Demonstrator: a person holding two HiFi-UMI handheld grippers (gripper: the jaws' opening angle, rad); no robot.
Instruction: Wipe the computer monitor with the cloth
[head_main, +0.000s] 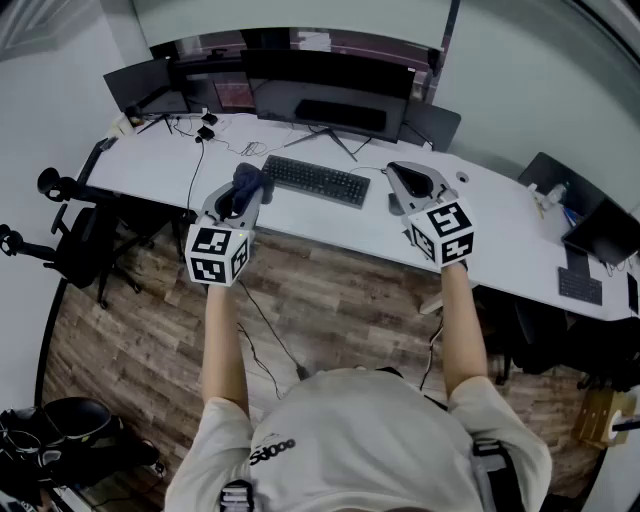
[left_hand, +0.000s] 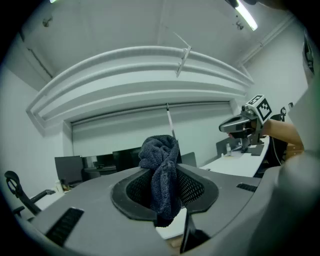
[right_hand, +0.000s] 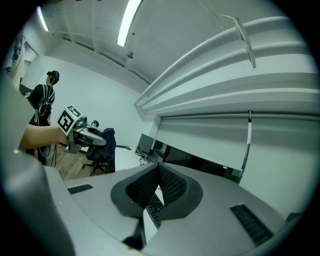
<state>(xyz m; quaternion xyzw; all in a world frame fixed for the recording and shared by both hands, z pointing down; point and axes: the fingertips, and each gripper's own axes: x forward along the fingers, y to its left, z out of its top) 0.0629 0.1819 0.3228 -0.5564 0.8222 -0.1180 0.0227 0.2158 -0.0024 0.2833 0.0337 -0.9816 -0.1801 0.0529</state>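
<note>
1. The left gripper (head_main: 243, 190) is clamped on a dark blue terry cloth (head_main: 252, 178). In the left gripper view the cloth (left_hand: 161, 167) is pinched between the two jaws. A bunched fold rises above them and a tail hangs down through the gap.
2. The right gripper (head_main: 400, 172) holds nothing. In the right gripper view its jaw tips meet, and only a black keyboard (right_hand: 154, 206) shows through the slit below them.
3. Both grippers are held out over the front part of a long white desk (head_main: 500, 215), the left one near the desk's front edge. Each marker cube faces the head camera.
4. The keyboard (head_main: 316, 181) lies on the desk between the two grippers. The cloth is just beside its left end and the right gripper is near its right end.
5. The computer monitor (head_main: 330, 95) stands at the back of the desk, behind the keyboard, on a splayed stand. Its screen is dark.
6. The cloth is well apart from the monitor and does not touch it.
7. A smaller dark monitor (head_main: 140, 88) stands further left on the same desk, and black cables trail over the desk top near it.
8. A black office chair (head_main: 85, 240) stands on the wood-plank floor (head_main: 320, 300) at the desk's left end.
9. In the right gripper view a second person (right_hand: 44, 100) in dark clothes stands far off at the left.
</note>
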